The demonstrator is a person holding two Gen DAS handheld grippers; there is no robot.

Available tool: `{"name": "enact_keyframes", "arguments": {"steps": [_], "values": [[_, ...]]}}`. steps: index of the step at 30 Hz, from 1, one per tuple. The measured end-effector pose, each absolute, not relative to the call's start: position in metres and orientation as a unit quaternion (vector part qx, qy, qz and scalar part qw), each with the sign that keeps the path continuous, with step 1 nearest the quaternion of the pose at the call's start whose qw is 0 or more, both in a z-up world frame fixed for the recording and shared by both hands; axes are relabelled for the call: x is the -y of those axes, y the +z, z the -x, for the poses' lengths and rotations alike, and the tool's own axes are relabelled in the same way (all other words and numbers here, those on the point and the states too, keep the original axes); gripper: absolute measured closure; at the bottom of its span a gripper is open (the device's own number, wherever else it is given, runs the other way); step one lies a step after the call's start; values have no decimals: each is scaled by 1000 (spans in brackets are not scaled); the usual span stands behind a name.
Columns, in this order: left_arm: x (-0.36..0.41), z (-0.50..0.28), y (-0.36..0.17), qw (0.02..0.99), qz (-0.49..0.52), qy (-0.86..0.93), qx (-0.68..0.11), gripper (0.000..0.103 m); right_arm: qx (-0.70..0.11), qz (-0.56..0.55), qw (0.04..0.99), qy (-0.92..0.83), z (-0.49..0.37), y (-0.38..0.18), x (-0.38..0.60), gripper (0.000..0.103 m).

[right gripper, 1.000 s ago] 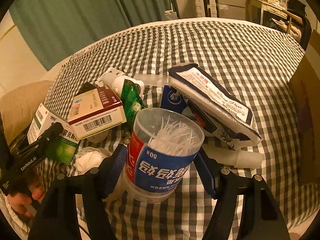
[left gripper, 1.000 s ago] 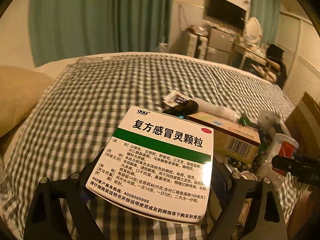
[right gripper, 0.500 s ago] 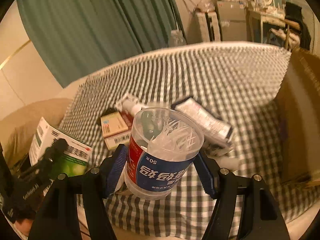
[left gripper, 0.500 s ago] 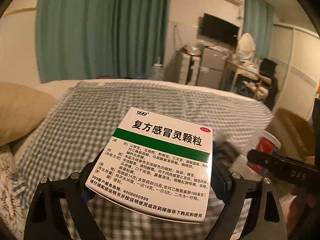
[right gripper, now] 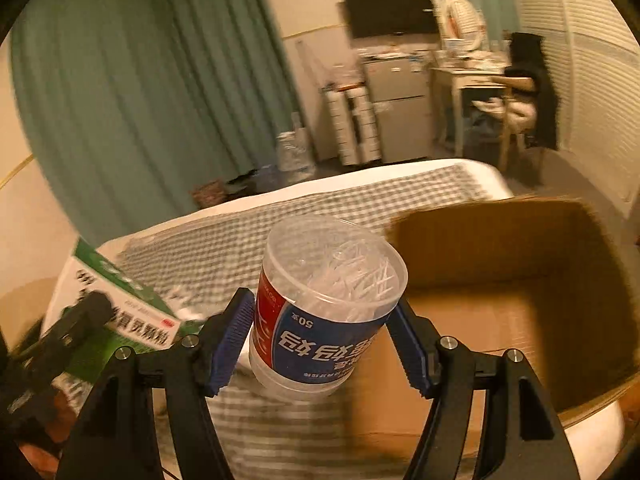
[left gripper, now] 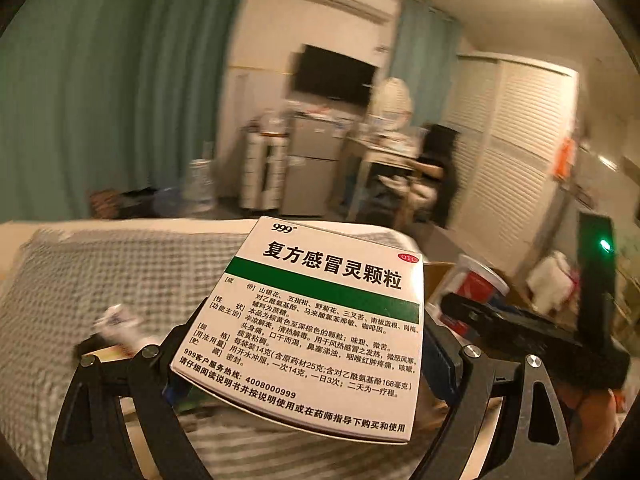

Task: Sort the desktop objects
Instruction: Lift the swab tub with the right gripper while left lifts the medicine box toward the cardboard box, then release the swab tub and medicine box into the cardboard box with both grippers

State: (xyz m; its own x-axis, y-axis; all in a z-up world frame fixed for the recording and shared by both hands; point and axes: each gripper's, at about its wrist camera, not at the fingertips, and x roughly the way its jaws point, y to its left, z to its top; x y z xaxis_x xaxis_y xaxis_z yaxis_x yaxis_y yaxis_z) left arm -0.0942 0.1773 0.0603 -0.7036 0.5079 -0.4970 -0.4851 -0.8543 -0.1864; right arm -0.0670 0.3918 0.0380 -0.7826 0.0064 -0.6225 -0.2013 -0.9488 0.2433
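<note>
Above the checkered bed (right gripper: 224, 248), a medicine box (left gripper: 320, 320) is gripped by the left claw (left gripper: 308, 364); a toothpick jar (right gripper: 328, 308) is clamped by the right claw (right gripper: 320, 344) beside an open cardboard box (right gripper: 520, 280)

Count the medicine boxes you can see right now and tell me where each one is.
1. The white-and-green medicine box is clamped in the left gripper, lifted above the checked bedspread. A blurred shape below it could be another; I cannot tell.
</note>
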Motion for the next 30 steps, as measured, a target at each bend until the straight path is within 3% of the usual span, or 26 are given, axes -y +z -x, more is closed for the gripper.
{"name": "enact_keyframes", "arguments": {"steps": [5,12,14,15,16,18,30], "values": [[-257,94,49,332,295,896,14,11,-165,353,101,915,66,29,-465,41],[-325,98,20,350,312,883,-9,12,-168,390,138,895,67,-4,-508,41],[-335,95,17,356,309,882,-23,11,-180,383,154,893,60,-10,-516,37],[-337,95,14,356,316,879,-24,8,-190,375,162,893,57,-11,-520,26],[-339,97,12,355,323,877,-24,6,-203,365,164,894,53,-10,-525,23],[-341,98,12,352,328,876,-21,0,-213,354,164,896,51,-6,-529,23],[-293,92,66,349,304,885,48,0,-192,307,169,917,30,33,-493,23]]}}
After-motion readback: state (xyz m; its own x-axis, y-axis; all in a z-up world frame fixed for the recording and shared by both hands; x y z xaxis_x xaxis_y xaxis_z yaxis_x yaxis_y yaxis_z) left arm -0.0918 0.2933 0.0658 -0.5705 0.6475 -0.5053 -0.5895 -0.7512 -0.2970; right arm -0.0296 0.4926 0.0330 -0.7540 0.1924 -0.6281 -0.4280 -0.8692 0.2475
